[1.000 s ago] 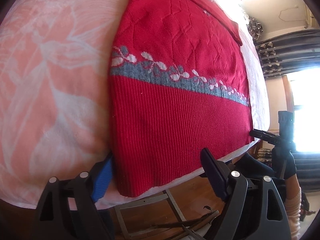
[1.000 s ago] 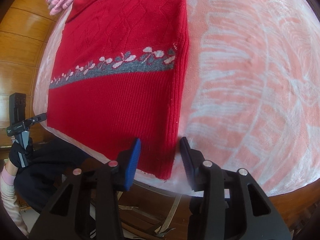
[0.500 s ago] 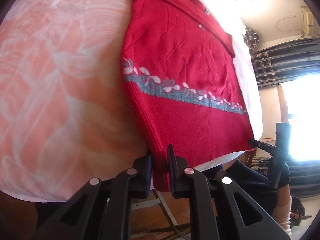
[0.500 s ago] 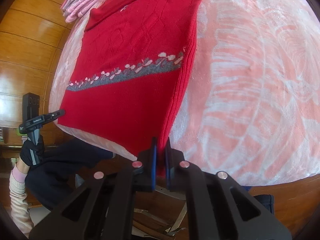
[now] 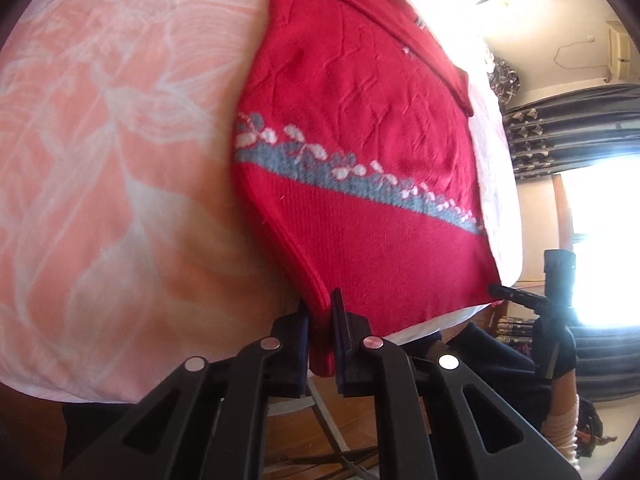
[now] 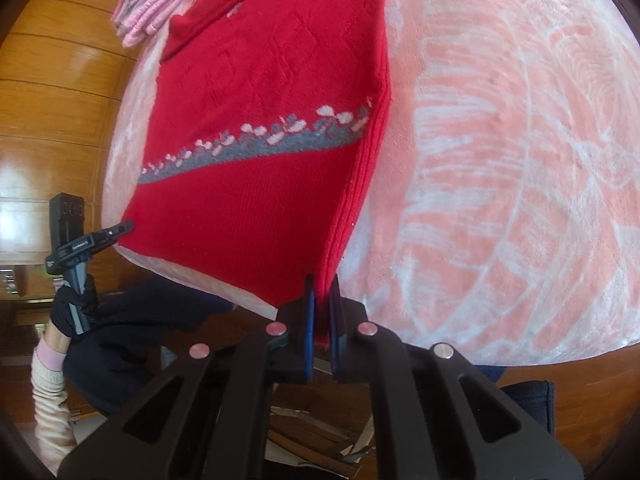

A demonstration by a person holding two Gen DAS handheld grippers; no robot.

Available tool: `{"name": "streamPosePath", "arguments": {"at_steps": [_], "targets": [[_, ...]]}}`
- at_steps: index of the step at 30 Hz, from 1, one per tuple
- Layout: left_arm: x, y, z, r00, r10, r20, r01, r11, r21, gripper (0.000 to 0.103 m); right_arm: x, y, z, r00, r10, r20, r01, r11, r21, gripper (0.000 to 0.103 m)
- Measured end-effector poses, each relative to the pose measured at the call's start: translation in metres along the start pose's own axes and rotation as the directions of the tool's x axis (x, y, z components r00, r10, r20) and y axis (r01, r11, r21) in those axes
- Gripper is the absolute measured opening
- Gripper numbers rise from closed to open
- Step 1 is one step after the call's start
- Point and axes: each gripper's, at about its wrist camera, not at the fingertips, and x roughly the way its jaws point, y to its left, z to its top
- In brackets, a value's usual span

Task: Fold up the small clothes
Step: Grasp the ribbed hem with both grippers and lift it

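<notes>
The red sweater (image 5: 360, 128) lies flat on the pink-and-white patterned surface (image 5: 100, 160), its hem hanging over the near edge, where the left gripper (image 5: 320, 316) and the right gripper (image 6: 321, 300) each pinch one bottom corner between nearly closed fingers.

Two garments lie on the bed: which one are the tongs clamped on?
The red knit sweater with the grey flowered band; both tongs grip its hem corners. The folded pink garment lies untouched beyond it.
</notes>
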Motion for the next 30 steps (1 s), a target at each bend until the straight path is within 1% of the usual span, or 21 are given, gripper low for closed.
{"name": "streamPosePath", "arguments": {"at_steps": [3, 4, 6, 8, 10, 14, 17, 19, 22, 26, 28, 30], "targets": [[-0.021, -0.015, 0.015, 0.993, -0.088, 0.081, 0.088, 0.996, 0.01, 0.009, -0.028, 0.005, 0.014, 0.99, 0.11, 0.088, -0.112, 0.994, 0.009, 0.004], [-0.028, -0.021, 0.022, 0.988, -0.106, 0.108, 0.104, 0.994, 0.021, 0.009, -0.038, 0.006, 0.019, 0.983, 0.136, 0.122, -0.139, 0.99, 0.016, 0.004], [-0.039, -0.034, 0.037, 0.98, -0.121, 0.159, 0.115, 0.992, 0.045, 0.009, -0.055, 0.006, 0.033, 0.97, 0.166, 0.177, -0.175, 0.984, 0.034, 0.004], [-0.047, -0.042, 0.054, 0.974, -0.117, 0.197, 0.107, 0.993, 0.057, 0.009, -0.068, 0.004, 0.05, 0.96, 0.173, 0.22, -0.188, 0.981, 0.05, 0.004], [-0.052, -0.044, 0.071, 0.966, -0.116, 0.231, 0.108, 0.993, 0.048, 0.009, -0.074, 0.001, 0.067, 0.954, 0.172, 0.247, -0.196, 0.978, 0.075, 0.004], [-0.047, -0.035, 0.109, 0.956, -0.075, 0.283, 0.076, 0.997, 0.007, 0.01, -0.065, -0.008, 0.106, 0.958, 0.109, 0.267, -0.146, 0.982, 0.123, 0.004], [-0.033, -0.022, 0.136, 0.955, -0.038, 0.294, 0.049, 0.998, -0.029, 0.01, -0.048, -0.015, 0.135, 0.965, 0.065, 0.253, -0.106, 0.983, 0.15, 0.004], [-0.02, -0.015, 0.152, 0.96, -0.006, 0.28, 0.018, 0.999, -0.038, 0.01, -0.037, -0.022, 0.149, 0.971, 0.036, 0.238, -0.074, 0.985, 0.157, 0.004], [-0.002, -0.01, 0.169, 0.967, 0.021, 0.253, -0.011, 0.999, -0.04, 0.01, -0.025, -0.033, 0.171, 0.976, 0.015, 0.218, -0.056, 0.982, 0.181, 0.004], [0.011, 0.004, 0.186, 0.97, 0.013, 0.241, -0.001, 0.999, -0.052, 0.011, -0.011, -0.042, 0.201, 0.977, 0.039, 0.211, -0.082, 0.976, 0.2, 0.004], [0.016, 0.013, 0.193, 0.972, -0.005, 0.235, 0.021, 0.998, -0.067, 0.013, -0.005, -0.045, 0.213, 0.976, 0.055, 0.211, -0.099, 0.974, 0.202, 0.004], [0.02, 0.022, 0.2, 0.974, -0.012, 0.225, 0.031, 0.996, -0.082, 0.019, 0.004, -0.047, 0.223, 0.978, 0.055, 0.201, -0.097, 0.974, 0.203, 0.004]]}}
